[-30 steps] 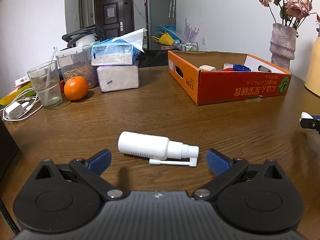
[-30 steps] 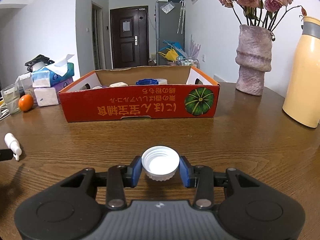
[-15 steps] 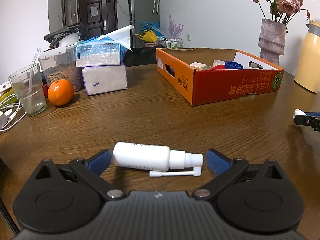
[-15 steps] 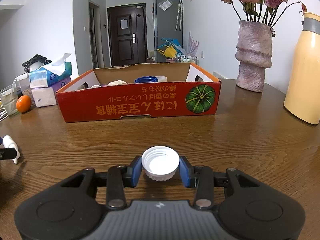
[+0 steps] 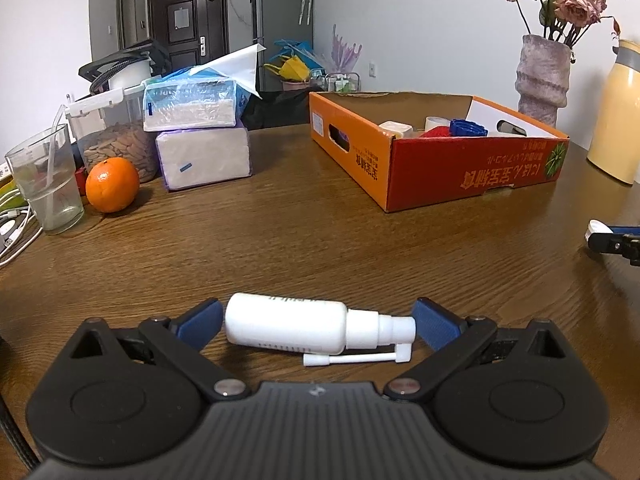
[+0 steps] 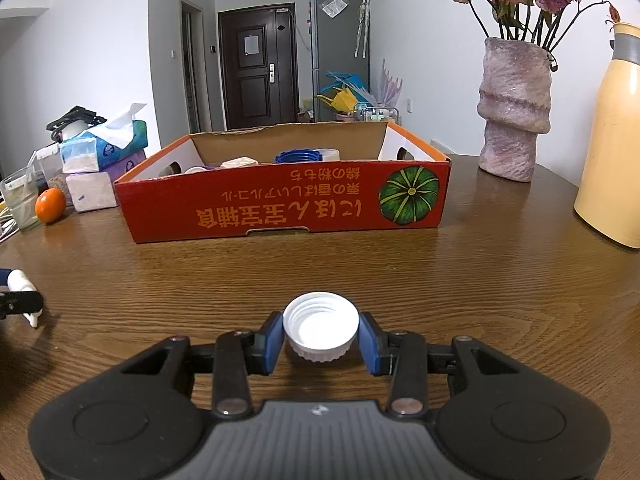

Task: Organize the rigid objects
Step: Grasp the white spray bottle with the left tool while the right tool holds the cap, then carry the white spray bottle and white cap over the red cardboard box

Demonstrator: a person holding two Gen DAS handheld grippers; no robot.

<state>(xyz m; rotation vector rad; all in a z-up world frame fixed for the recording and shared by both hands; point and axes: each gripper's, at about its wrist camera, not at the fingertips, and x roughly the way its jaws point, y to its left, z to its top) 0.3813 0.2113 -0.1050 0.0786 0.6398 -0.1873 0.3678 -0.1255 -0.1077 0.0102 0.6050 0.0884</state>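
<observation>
The wide wooden bench (image 6: 500, 280) fills both views, dark grain running side to side. On it sits the orange cardboard box (image 6: 280, 210), open on top, its printed long side facing the right camera; small things lie in it, a blue ridged lid (image 6: 298, 157) and pale caps among them. To the box's right a mottled vase (image 6: 514, 116) of dried roses stands, and beside that a tall yellow jug (image 6: 612, 140) at the frame edge. Off to the box's left, two tissue packs (image 5: 200, 132) are stacked, with an orange (image 5: 112, 184) and a clear glass (image 5: 46, 184) just beside them.

Now the left tongs (image 5: 316, 322): spread wide, blue pads either side of a white spray bottle (image 5: 296, 328) that lies flat on the bench, nozzle end toward the right pad. The right pad looks to be just at the nozzle tip, the left pad a sliver off the base, so no squeeze on it.

Over to the right tongs (image 6: 320, 336): closed in on a white screw cap (image 6: 320, 326), open side up, threads showing, pads pressed on its ribbed rim. The cap sits low over the bench, well in front of the box.
</observation>
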